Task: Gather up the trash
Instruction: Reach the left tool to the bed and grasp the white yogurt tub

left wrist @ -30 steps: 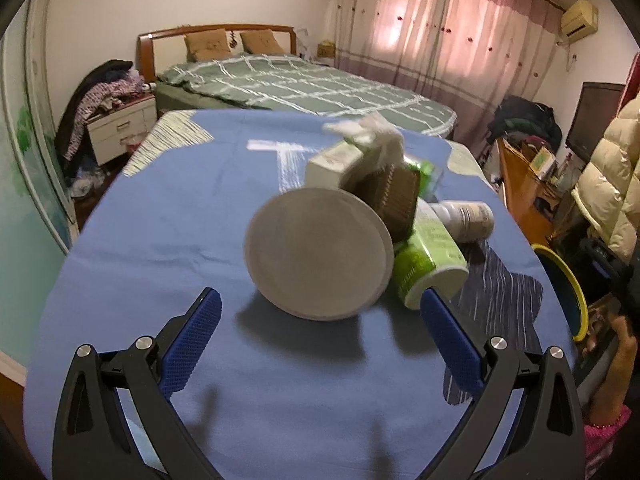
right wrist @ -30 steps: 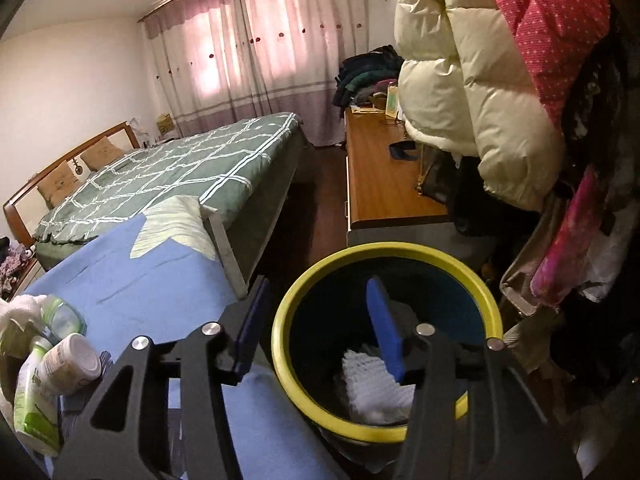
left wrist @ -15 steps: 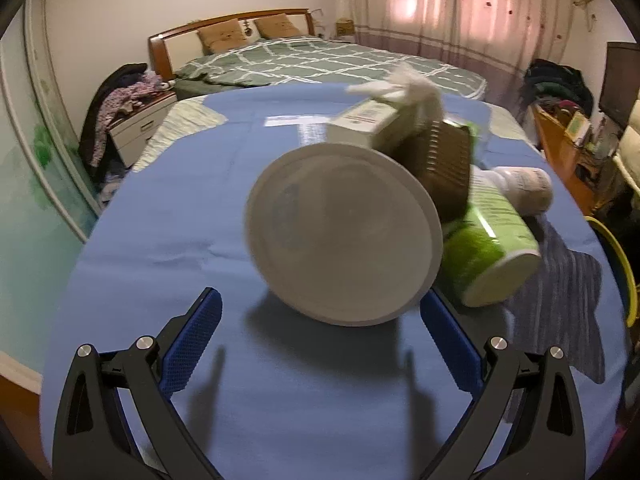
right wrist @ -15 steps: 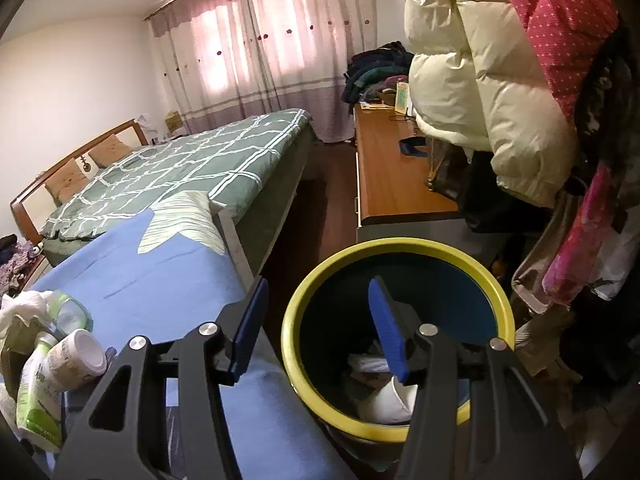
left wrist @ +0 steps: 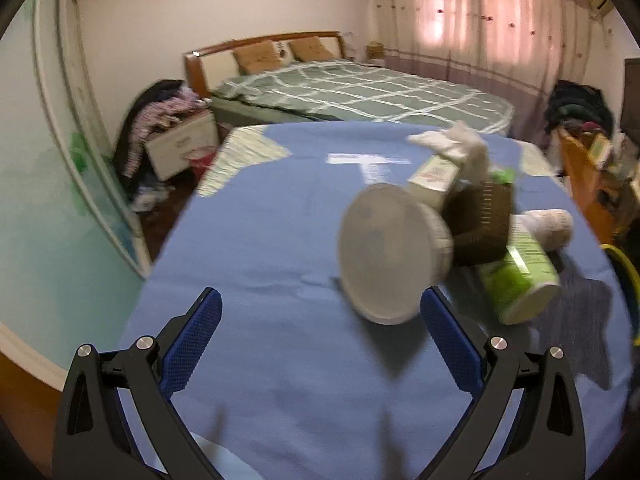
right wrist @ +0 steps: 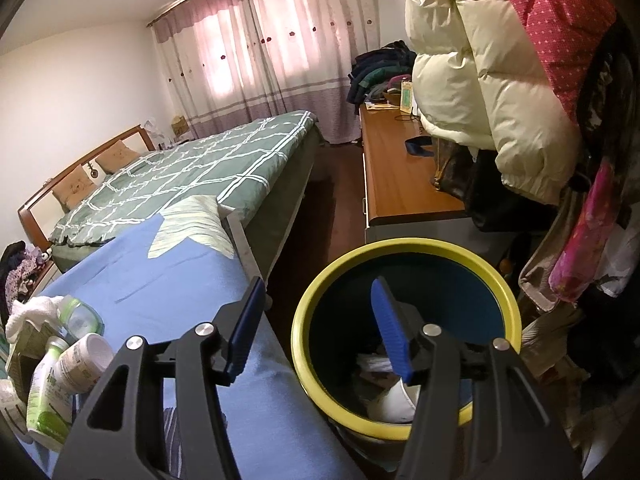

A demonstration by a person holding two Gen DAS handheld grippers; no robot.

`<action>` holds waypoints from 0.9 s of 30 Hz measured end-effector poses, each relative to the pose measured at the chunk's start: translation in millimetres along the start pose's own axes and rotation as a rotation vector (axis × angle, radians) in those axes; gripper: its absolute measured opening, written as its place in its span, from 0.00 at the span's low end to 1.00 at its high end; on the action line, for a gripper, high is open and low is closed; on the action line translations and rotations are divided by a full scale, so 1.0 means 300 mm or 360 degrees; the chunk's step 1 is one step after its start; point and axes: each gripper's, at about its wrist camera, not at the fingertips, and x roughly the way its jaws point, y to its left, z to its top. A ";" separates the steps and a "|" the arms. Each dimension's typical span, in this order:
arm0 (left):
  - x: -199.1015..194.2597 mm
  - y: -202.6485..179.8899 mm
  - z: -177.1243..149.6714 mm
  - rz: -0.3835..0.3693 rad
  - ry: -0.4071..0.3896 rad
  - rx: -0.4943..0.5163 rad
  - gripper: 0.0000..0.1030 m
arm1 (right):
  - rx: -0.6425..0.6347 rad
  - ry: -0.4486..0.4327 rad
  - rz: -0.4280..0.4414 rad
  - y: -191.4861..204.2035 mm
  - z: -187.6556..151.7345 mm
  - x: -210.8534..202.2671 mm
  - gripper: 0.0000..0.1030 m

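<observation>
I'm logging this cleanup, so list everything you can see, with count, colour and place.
Round tub: one, whitish, on its side, front of the pile on the blue cloth.
Green bottle: one, green and white, lying right of the tub.
Small bottle: one, white, lying by the green bottle.
Brown container: one, dark brown, behind the tub.
Carton: one, white, atop the pile.
Tissue: one, white, crumpled, top of the pile.
Bin: one, yellow rim, dark blue inside, on the floor beside the table, trash inside.
Table cloth: one, blue.
Bed: one, green checked cover.
Left tool: one, black, blue pads, open, empty.
Right tool: one, same colours, open above the bin.
</observation>
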 end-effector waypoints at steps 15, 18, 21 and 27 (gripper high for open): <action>0.060 -0.155 0.017 -0.0051 -0.0015 0.0070 0.92 | -0.0022 -0.0013 0.0022 0.014 0.002 -0.006 0.52; 0.090 -0.166 0.037 0.0046 -0.0036 0.0094 0.92 | -0.0044 -0.0017 0.0015 0.026 0.002 -0.005 0.52; 0.118 -0.193 0.047 0.0092 -0.0025 0.0107 0.92 | -0.0063 -0.0021 0.0004 0.036 0.004 -0.002 0.53; 0.152 -0.245 0.047 0.0175 -0.0017 0.0118 0.91 | -0.0099 0.0000 0.0011 0.054 0.004 0.009 0.54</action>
